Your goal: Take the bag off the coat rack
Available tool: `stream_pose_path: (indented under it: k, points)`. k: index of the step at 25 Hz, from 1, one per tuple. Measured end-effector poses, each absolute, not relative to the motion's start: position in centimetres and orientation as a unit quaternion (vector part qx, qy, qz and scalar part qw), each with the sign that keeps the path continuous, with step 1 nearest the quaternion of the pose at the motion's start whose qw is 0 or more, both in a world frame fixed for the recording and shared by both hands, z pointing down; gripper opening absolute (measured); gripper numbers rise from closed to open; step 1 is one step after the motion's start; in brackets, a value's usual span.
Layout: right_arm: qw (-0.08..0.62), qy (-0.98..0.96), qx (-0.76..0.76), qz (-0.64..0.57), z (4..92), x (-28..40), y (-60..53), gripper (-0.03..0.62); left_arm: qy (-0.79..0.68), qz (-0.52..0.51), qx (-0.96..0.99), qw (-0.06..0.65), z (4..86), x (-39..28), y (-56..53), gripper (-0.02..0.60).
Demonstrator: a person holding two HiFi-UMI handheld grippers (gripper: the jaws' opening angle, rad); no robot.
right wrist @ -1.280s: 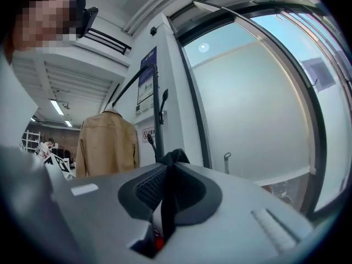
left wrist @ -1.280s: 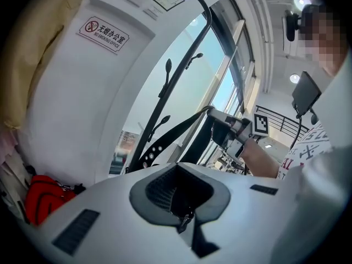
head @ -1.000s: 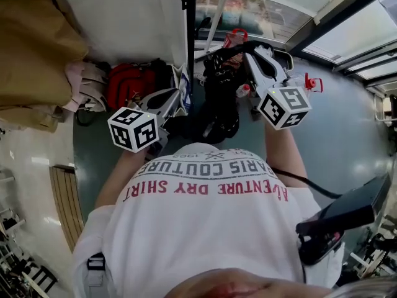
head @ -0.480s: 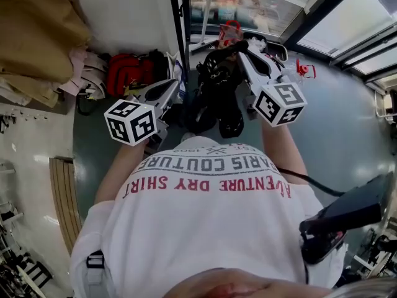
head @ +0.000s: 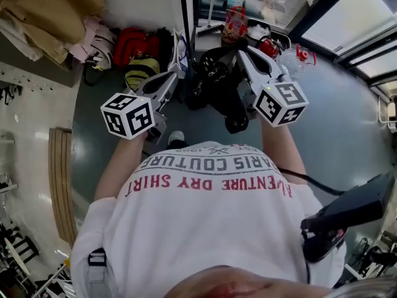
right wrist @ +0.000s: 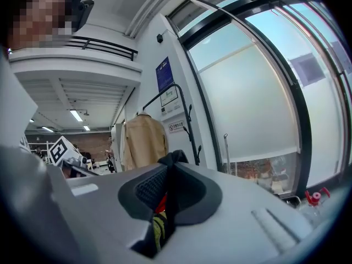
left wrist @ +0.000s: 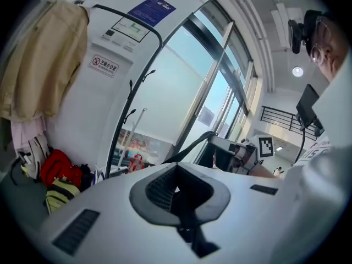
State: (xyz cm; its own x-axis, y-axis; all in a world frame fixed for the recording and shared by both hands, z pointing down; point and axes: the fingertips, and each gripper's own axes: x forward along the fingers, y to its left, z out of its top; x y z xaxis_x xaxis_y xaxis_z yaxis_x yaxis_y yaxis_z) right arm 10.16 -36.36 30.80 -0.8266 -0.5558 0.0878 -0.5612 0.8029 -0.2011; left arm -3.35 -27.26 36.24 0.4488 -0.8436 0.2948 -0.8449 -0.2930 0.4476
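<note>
A black bag [head: 218, 87] hangs by its strap from my right gripper [head: 239, 47], just right of the coat rack's black pole [head: 185, 8]. That gripper is shut on the strap, and a fold of it [right wrist: 172, 159] pokes up between the pads. In the left gripper view the strap [left wrist: 192, 143] runs across to the right gripper [left wrist: 237, 152]. My left gripper [head: 171, 82] is left of the bag and apart from it. Its jaws [left wrist: 176, 190] are shut on nothing. The rack's curved pole and hooks [left wrist: 131, 89] stand ahead of it.
A beige coat [left wrist: 49, 59] hangs on the wall at the left, with red [head: 131, 42] and yellow-black [head: 138, 76] bags on the floor beneath it. A red-patterned bag [head: 234, 23] and a wire basket [head: 276, 42] are by the window. A wooden bench [head: 61, 179] stands at the left.
The right gripper keeps its grip on the strap, and the bag now hangs a little further right of the rack pole. The view has shifted, so more floor shows on the left.
</note>
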Motion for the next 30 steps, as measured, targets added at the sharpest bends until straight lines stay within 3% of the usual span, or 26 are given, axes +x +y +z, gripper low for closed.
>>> stream_pose_path:
  k: [11, 22, 30]
  points:
    - [0.018, -0.946, 0.298, 0.125, 35.8, 14.2, -18.6, 0.021, -0.490, 0.018, 0.827, 0.276, 40.0, 1.2, -14.0, 0.002]
    - [-0.012, -0.918, 0.367, 0.148, 34.3, 15.0, 0.9, 0.021, -0.469, 0.025, 0.845, 0.256, 37.2, -1.9, 10.7, 0.002]
    - [-0.026, -0.921, 0.341, 0.185, 31.4, 13.5, 11.3, 0.021, -0.466, 0.010, 0.853, 0.234, 33.6, -2.8, 19.7, 0.002]
